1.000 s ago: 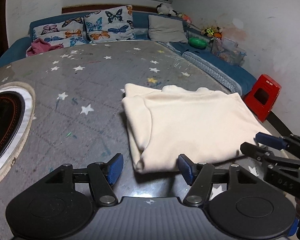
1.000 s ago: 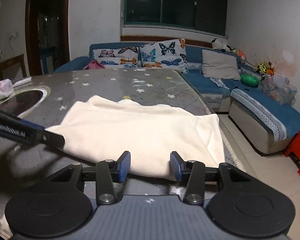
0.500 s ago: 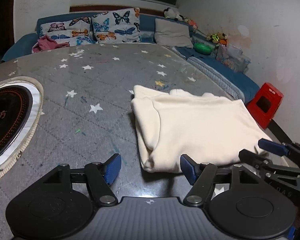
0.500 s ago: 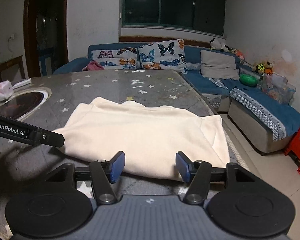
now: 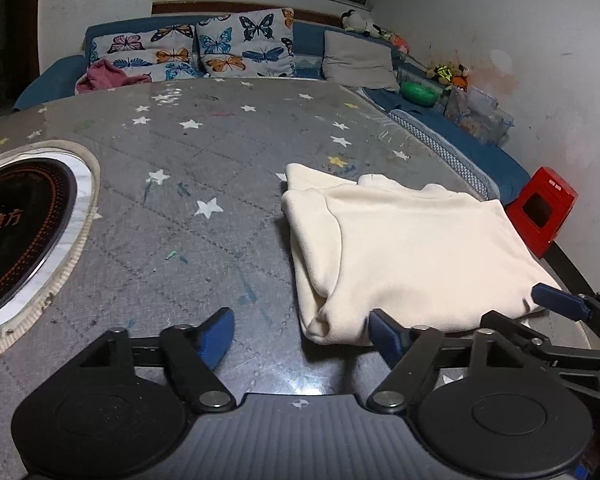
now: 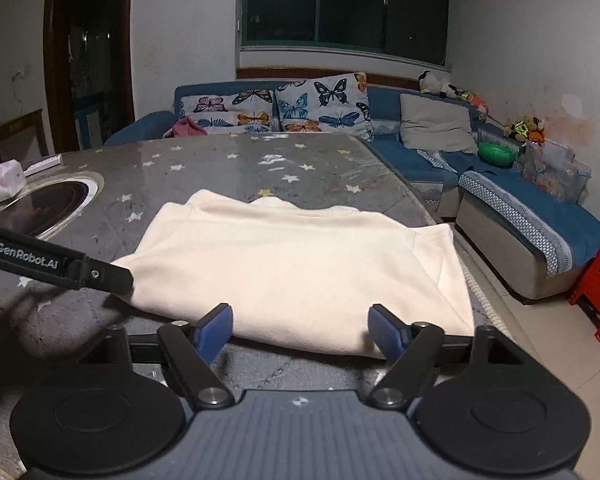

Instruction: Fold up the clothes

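The cream garment (image 6: 300, 264) lay folded into a flat rectangle on the right side of the star-patterned table (image 5: 172, 184), so a fold looked just finished. Both claws were letting go. The left gripper (image 5: 300, 334) and the right gripper (image 6: 300, 332) stood at its near edge, jaws opening wide and gripping nothing. Next, I judged, would be another fold or a lift away.

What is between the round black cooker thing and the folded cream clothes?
Only bare starry tablecloth lies between the cooktop and the cream garment, as the left wrist view shows.
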`<state>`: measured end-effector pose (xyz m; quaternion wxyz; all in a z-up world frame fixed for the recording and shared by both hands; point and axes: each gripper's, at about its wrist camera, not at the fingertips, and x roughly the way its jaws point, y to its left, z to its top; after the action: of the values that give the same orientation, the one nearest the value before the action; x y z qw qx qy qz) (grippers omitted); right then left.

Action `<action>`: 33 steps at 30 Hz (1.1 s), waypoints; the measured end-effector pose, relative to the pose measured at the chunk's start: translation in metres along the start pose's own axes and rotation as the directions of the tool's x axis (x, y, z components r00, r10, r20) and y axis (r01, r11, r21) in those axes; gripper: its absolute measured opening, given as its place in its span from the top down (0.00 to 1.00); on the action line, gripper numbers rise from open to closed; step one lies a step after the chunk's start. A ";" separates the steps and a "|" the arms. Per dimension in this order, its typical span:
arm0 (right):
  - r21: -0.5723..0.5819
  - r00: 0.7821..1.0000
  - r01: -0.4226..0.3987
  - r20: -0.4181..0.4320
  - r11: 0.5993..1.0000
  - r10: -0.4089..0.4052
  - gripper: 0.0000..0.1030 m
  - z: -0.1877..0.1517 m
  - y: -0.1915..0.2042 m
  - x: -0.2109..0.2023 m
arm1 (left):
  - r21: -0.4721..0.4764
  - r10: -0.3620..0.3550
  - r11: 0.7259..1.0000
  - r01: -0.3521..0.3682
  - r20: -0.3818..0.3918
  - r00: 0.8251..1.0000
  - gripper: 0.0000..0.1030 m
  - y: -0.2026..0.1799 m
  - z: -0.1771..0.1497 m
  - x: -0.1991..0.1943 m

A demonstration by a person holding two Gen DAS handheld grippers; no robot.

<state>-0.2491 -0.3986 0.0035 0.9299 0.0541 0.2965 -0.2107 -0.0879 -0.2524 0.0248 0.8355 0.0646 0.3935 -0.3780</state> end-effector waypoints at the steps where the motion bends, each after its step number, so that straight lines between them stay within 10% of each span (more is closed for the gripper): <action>1: 0.001 1.000 0.007 0.000 1.000 -0.007 0.22 0.000 0.001 -0.001 | 0.001 -0.001 1.000 0.001 0.006 1.000 0.19 0.000 -0.001 -0.003; 11: 0.029 0.999 0.032 0.010 0.999 -0.032 0.08 0.000 0.006 -0.010 | 0.040 0.009 0.999 -0.011 0.058 0.998 0.01 0.000 -0.012 -0.030; 33: 0.049 0.999 0.052 -0.003 0.997 -0.052 0.00 -0.017 0.022 -0.027 | 0.070 0.114 0.990 -0.119 0.062 0.991 0.00 0.000 -0.039 -0.055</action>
<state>-0.2684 -0.3656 0.0042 0.9223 0.0691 0.2932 -0.2420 -0.1339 -0.2047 0.0365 0.8643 0.1074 0.3503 -0.3445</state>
